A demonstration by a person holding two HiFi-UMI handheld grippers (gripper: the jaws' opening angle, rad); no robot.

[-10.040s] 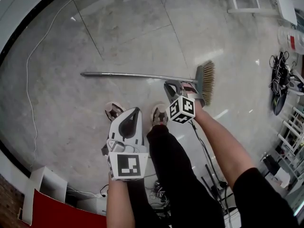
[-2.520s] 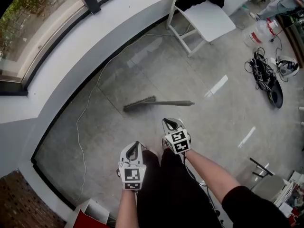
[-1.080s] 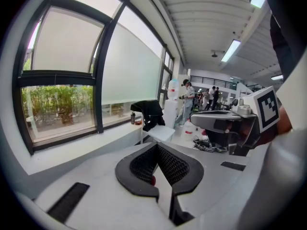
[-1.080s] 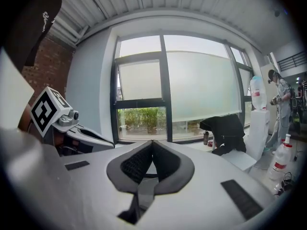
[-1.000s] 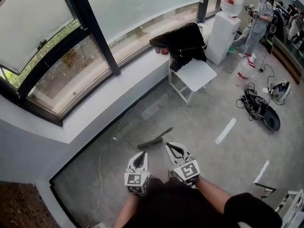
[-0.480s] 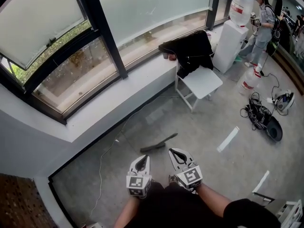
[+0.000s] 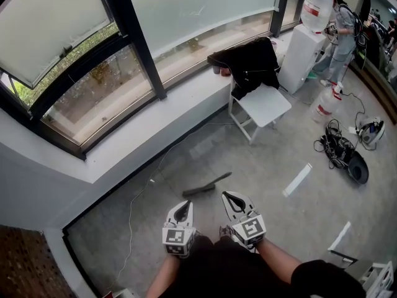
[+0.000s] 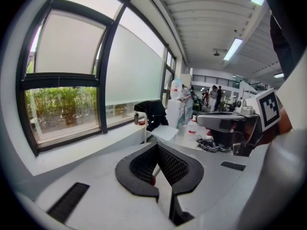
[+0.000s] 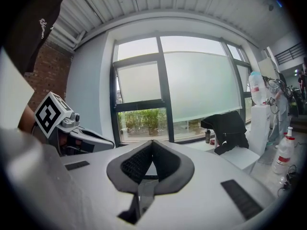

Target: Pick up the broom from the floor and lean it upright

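Head view: one broom (image 7: 208, 184) lies flat on the grey floor (image 7: 273, 185), just ahead of two tongs. Left tongs (image 7: 183, 205) and right tongs (image 7: 231, 196) are each pressed together, pinching nothing. Only this view shows the broom; both gripper views show one white chair (image 8: 163, 132) by the window.

The left hand-held gripper (image 7: 183, 206) and the right hand-held gripper (image 7: 231, 197) are pale grey with black meshed pads (image 8: 170, 166). Each carries a cube (image 7: 175, 241) of black-and-white square markers. Just ahead of them the broom (image 7: 208, 184) is dark grey against a mottled grey floor (image 7: 260, 166) with pale streaks. Farther ahead a white chair (image 7: 263, 104) bears a black jacket (image 7: 245, 58). Ahead and to the right, the water dispenser (image 7: 298, 48) is white, its clear bottle (image 7: 316, 8) blue-capped. The window frames (image 7: 129, 36) are black. Behind the left hand-held gripper, the brick wall (image 7: 25, 259) is red-brown.
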